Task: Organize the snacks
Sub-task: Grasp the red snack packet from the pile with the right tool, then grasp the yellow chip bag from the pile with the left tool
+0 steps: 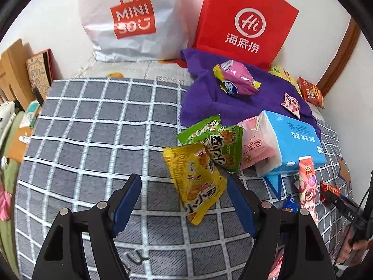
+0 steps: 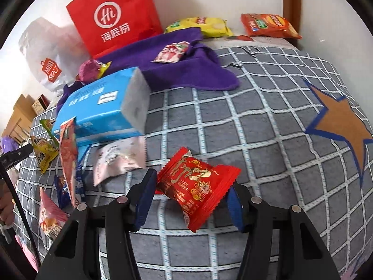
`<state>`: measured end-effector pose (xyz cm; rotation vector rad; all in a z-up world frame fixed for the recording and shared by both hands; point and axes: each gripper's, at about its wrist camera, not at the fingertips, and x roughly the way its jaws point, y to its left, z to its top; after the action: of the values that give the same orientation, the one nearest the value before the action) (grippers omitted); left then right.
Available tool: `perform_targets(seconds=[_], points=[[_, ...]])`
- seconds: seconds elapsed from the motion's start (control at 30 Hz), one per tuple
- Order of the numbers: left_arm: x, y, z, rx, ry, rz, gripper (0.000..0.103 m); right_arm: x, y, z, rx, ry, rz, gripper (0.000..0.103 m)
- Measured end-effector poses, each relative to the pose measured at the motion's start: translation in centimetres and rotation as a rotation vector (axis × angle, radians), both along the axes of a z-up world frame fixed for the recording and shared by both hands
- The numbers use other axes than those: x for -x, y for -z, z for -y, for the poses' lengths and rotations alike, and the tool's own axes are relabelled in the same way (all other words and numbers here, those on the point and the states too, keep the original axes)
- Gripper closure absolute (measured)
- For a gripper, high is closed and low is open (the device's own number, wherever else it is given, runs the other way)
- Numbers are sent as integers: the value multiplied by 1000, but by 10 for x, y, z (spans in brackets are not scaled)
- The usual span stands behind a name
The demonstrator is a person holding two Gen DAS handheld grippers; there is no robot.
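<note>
While your right gripper (image 2: 188, 200) fingers barely touch the red packet (image 2: 198, 186), it may slip (left gripper (image 1: 184, 207) fingers apart beside the yellow packet (image 1: 195, 182)).

"MINISO" is read on the white bag (image 1: 130, 18) — "Hi 海底捞" on the red bag (image 1: 244, 21), both far beyond the fingers; "TOY" on the stick pack (image 1: 307, 186).

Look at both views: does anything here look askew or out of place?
Yes. The blue box sits tilted, propped on snack packets rather than flat, and the purple cloth lies rumpled with sweets scattered over it.
</note>
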<state>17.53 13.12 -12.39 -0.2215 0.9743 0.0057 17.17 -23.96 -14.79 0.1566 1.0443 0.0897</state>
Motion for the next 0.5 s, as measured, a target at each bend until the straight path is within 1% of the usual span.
perform_targets(seconds=[0.1,0.17,0.27,0.37,0.43,0.47,0.5], points=[[-8,9,4,10,-2,-18,30,-1,6,2,3,-5,-14,47],[-13,15,7,14,-2,-30,31,0,6,1,3,-8,-5,47],[-17,19,9,14,1,-29,32,-2,7,2,-2,-21,-2,47],[-20,20,11,17,-1,-28,40,-3,7,3,-9,-21,-5,47],[-21,21,11,25,1,-25,48,-4,6,3,-3,-22,-6,47],[-21,21,10,27,1,-26,49,-4,6,2,2,-23,-6,47],[-21,20,10,26,2,-22,52,-4,6,1,7,-24,-5,47]])
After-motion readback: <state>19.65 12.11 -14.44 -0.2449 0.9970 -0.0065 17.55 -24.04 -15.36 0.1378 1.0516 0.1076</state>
